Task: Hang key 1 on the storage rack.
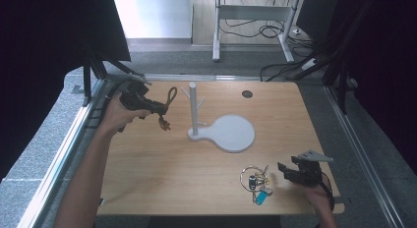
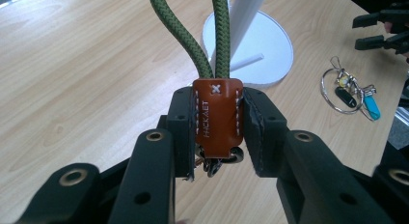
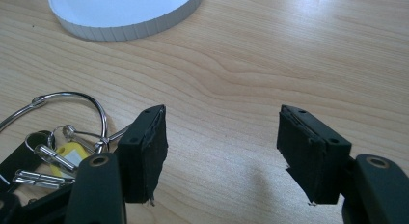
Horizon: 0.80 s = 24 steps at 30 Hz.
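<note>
clamping leather tab (image 2: 218,115), left gripper (image 2: 218,137), right gripper (image 3: 222,154) wide apart

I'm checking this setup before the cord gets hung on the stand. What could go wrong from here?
1. The left gripper pinches only the small leather tab of the green cord loop; the tab could slip out under a tug.
2. The white stand is a thin post on a flat base; a sideways snag on a peg might tip or slide it.
3. The right gripper is open beside the key bunch and could knock it toward the near table edge.
</note>
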Each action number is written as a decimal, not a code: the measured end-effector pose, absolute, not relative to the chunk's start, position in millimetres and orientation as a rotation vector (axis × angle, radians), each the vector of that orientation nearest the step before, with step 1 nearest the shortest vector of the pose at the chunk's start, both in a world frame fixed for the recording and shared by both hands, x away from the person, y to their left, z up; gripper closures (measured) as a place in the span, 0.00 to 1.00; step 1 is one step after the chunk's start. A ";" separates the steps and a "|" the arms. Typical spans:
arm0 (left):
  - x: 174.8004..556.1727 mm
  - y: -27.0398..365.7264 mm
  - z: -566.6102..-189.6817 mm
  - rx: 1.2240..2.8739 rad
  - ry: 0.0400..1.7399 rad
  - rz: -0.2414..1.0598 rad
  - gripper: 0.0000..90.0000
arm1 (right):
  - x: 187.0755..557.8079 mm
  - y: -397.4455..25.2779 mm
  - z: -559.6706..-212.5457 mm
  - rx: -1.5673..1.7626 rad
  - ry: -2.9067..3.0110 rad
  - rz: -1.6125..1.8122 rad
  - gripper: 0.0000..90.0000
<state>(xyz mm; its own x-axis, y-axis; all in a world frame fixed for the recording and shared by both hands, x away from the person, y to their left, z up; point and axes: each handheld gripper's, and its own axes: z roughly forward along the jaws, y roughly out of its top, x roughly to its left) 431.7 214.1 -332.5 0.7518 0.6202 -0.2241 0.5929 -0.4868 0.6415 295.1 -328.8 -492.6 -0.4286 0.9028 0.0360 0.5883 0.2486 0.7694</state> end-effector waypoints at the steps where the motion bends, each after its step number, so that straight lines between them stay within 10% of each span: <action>1: 432.7 213.7 -331.7 2.220 0.904 0.049 0.75 | 295.1 -329.6 -492.5 1.361 2.115 1.018 0.39; 24: 453.4 192.5 -335.3 2.265 0.834 0.010 0.75 | 295.3 -331.5 -492.3 1.364 2.115 1.015 0.39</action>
